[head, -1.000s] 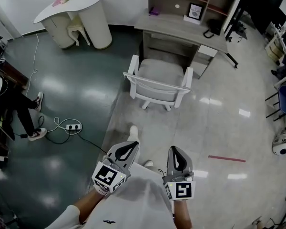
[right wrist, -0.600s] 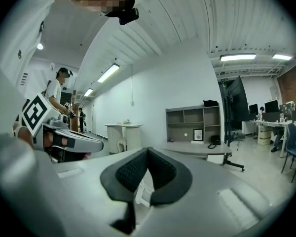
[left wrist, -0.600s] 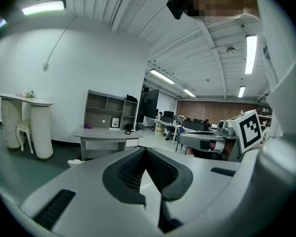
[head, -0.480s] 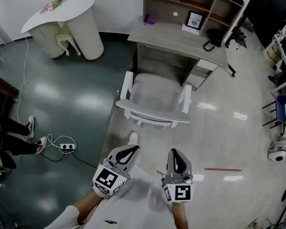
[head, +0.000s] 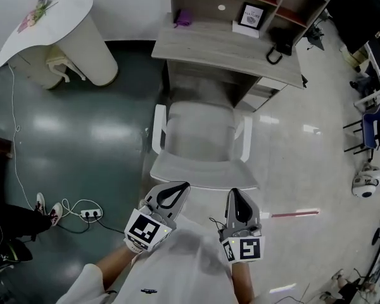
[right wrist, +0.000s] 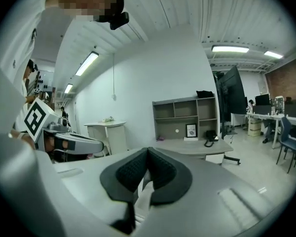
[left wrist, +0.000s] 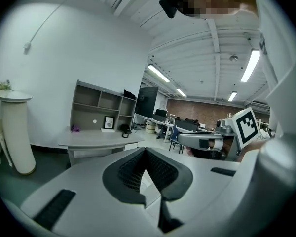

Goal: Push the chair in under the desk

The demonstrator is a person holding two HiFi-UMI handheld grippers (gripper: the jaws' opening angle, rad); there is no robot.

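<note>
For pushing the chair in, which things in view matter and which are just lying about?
Job in hand:
white armchair with pale grey seat
grey wooden desk with shelf unit
left gripper and right gripper, both shut, empty

Lying about:
white curved pedestal table
white power strip on the floor
framed picture
small purple object

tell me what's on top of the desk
On the desk: a small purple item, a framed picture, a black object and a shelf unit at the back. Anything behind the picture is covered by it.
</note>
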